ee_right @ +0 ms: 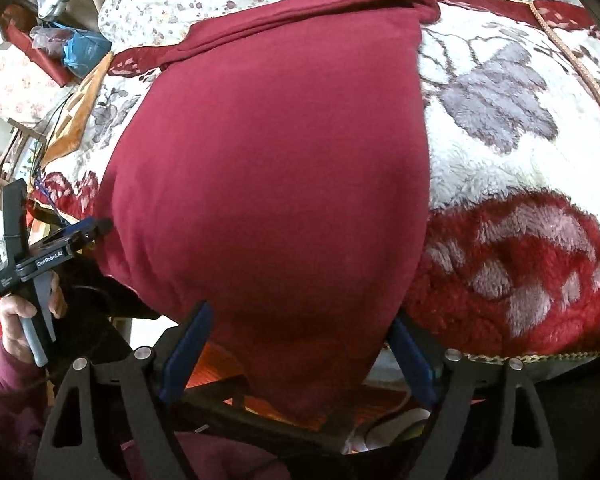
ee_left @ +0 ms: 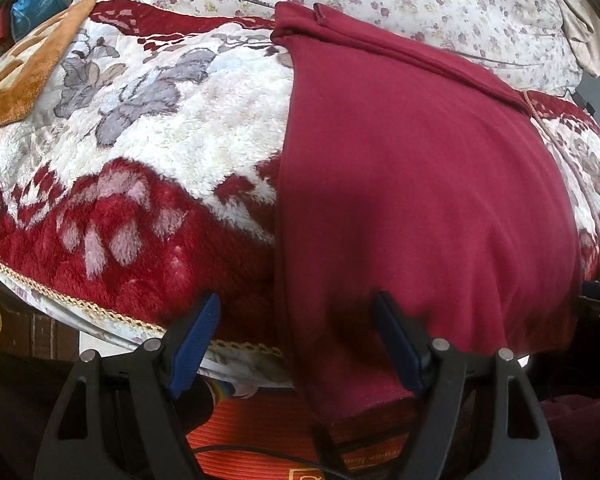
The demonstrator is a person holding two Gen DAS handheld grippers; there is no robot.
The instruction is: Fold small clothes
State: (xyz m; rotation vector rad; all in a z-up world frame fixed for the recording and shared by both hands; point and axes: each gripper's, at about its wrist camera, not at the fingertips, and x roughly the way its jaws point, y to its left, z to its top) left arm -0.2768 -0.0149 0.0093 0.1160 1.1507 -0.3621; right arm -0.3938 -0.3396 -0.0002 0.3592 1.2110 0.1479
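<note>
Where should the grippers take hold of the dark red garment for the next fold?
Probably at the near hem of the dark red garment, which hangs over the bed's front edge. Come from the front, the left gripper at its left corner, the right gripper at its right corner. Both are open, and the hanging cloth is free of the fleece blanket.

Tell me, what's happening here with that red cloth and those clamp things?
A person is folding a dark red knit garment laid on a plush red-and-white floral blanket over a bed. They hold a hand-held gripper in each hand. The left gripper and the right gripper are both open at the garment's near edge, which hangs over the side of the bed and lies between each one's blue fingers. Neither has closed on the cloth. The far edge looks rolled or folded over already.
</note>
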